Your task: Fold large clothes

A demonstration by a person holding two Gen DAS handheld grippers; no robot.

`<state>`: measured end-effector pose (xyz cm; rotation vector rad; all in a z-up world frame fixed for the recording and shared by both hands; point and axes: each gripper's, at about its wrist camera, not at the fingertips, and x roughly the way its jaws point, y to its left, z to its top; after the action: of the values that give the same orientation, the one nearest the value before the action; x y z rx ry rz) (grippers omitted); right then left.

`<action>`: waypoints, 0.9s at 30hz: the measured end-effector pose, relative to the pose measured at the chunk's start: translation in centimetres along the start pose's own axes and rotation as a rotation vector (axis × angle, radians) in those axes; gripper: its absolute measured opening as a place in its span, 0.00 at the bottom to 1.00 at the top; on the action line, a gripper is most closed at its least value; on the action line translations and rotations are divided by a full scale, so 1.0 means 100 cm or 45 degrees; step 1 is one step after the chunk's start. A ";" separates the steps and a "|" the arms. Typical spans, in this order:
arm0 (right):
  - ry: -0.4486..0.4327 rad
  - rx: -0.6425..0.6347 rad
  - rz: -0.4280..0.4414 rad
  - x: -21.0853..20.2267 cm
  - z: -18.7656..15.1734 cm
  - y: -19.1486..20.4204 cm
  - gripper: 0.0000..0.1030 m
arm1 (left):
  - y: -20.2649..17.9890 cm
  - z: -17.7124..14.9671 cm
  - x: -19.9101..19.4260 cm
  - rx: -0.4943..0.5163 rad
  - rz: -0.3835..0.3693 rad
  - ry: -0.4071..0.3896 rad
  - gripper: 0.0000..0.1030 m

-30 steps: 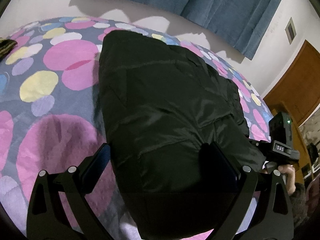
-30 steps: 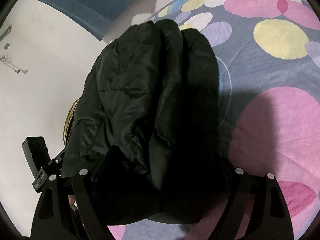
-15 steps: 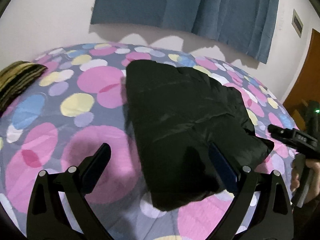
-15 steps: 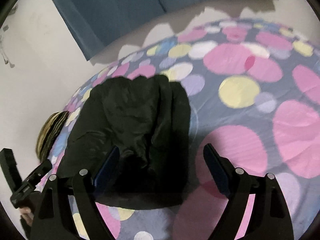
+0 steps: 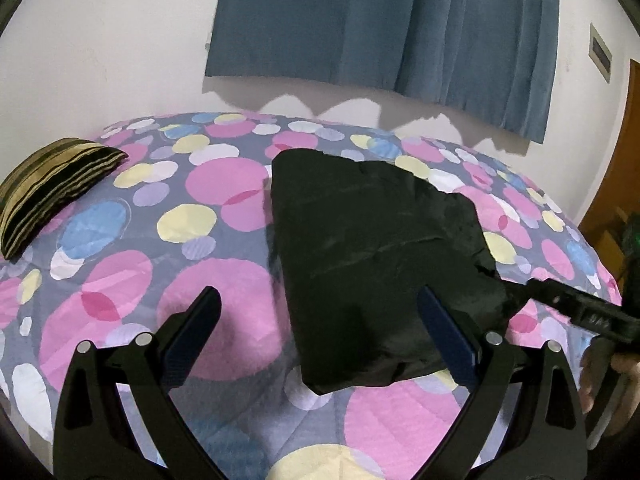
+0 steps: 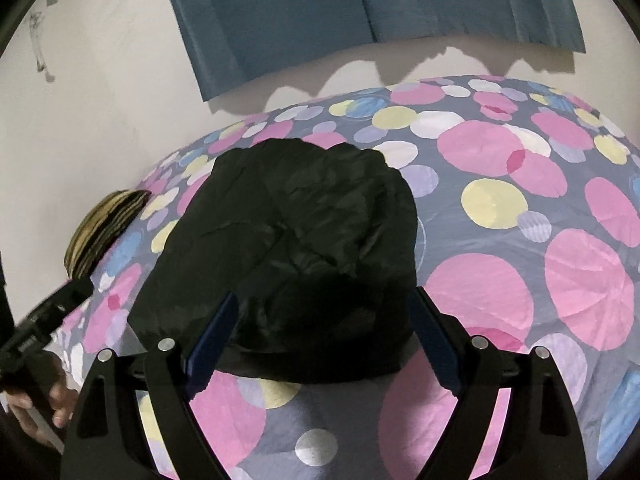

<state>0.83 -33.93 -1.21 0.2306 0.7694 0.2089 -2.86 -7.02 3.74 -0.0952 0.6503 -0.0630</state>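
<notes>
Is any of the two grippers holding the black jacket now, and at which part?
Nothing is held. The left gripper and the right gripper both stand open above the folded black jacket, which lies free on the bedspread.

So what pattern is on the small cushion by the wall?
Dark brown with gold stripes; the cushion shows best in the left wrist view.

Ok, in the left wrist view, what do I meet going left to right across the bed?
Striped pillow → dotted bedspread → folded black jacket → the right gripper's body at the frame's right edge.
</notes>
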 end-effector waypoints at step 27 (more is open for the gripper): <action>0.031 -0.069 -0.026 0.015 -0.014 0.016 0.83 | -0.002 -0.010 0.014 -0.039 0.121 0.035 0.96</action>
<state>0.72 -31.78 -2.75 0.1690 0.7892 0.2129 -2.39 -7.42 2.15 -0.0931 0.6825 0.0370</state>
